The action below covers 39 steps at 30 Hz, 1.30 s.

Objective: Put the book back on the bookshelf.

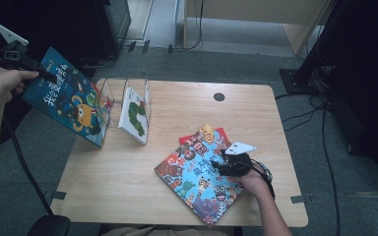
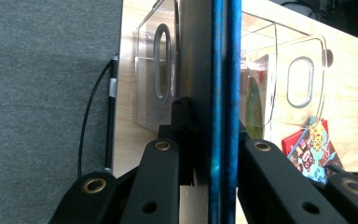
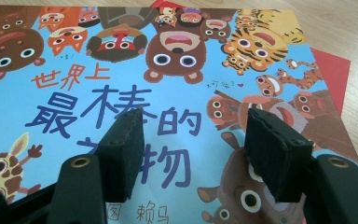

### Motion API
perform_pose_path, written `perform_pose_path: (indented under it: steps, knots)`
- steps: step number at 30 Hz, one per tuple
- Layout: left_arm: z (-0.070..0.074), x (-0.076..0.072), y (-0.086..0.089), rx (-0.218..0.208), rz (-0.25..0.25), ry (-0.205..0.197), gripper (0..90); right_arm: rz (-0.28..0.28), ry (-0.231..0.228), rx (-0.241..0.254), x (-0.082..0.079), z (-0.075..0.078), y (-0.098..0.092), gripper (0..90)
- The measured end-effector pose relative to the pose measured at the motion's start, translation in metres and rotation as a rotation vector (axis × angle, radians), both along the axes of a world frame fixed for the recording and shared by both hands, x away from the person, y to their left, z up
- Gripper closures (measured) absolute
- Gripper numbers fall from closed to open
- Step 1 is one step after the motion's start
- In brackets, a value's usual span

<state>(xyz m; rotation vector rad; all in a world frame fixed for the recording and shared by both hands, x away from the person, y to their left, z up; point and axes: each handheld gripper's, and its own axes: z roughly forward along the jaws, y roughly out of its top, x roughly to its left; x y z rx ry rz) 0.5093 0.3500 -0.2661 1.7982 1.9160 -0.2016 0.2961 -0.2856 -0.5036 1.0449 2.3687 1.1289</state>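
A person's left hand [image 1: 2, 81], raised off the bench's left edge, grips the left gripper [image 1: 39, 69], whose 2 jaws are clamped on the top edge of a blue picture book [image 1: 71, 101]. The book hangs tilted in the air over the bench's far-left corner, cover toward the camera, long axis slanting down toward the clear acrylic book rack [image 1: 109, 98]; in the left gripper view its spine [image 2: 223, 93] runs straight up between the jaws. A white book with a green caterpillar [image 1: 135, 115] leans in the rack's right slot, just beside the blue book's lower corner.

The right hand [image 1: 253, 179] rests near the bench's right front edge, holding the right gripper [image 1: 226, 164] low over an animal-faces book [image 1: 197, 177]. Its jaws stand apart, gripping nothing, the pads [image 3: 123, 144] hovering above the cover. That book lies flat, turned diagonally, over a red book [image 1: 221, 133] peeking out at its far corner
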Motion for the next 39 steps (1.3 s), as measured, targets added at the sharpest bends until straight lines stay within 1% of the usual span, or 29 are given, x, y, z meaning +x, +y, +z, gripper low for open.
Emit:
perform_pose_path:
  steps: [9, 13, 17, 26, 30, 36, 39]
  knots:
    - [-0.004, -0.002, 0.008, -0.05, -0.012, -0.003, 79.9, 0.0, -0.001, 0.001, 0.0, 0.0, 0.0, 37.8]
    - [-0.005, -0.003, 0.012, -0.087, -0.015, -0.003, 78.3, -0.002, 0.002, 0.002, 0.0, 0.0, 0.0, 37.8]
    - [-0.007, -0.003, 0.014, -0.1, -0.016, -0.004, 77.6, -0.002, 0.002, 0.002, 0.0, 0.0, 0.0, 37.8]
    - [-0.006, -0.006, 0.018, -0.12, -0.026, -0.017, 74.9, 0.0, 0.003, 0.003, 0.0, 0.0, 0.0, 37.8]
    - [-0.004, -0.008, 0.019, -0.126, -0.021, -0.017, 72.7, 0.001, 0.001, 0.002, 0.0, 0.0, 0.0, 37.8]
    - [0.0, -0.011, 0.019, -0.12, -0.022, -0.021, 68.7, 0.0, 0.003, 0.003, 0.0, 0.0, 0.0, 37.7]
    - [0.001, -0.012, 0.017, -0.118, -0.032, -0.018, 66.5, 0.0, 0.004, 0.004, 0.0, 0.0, 0.0, 37.5]
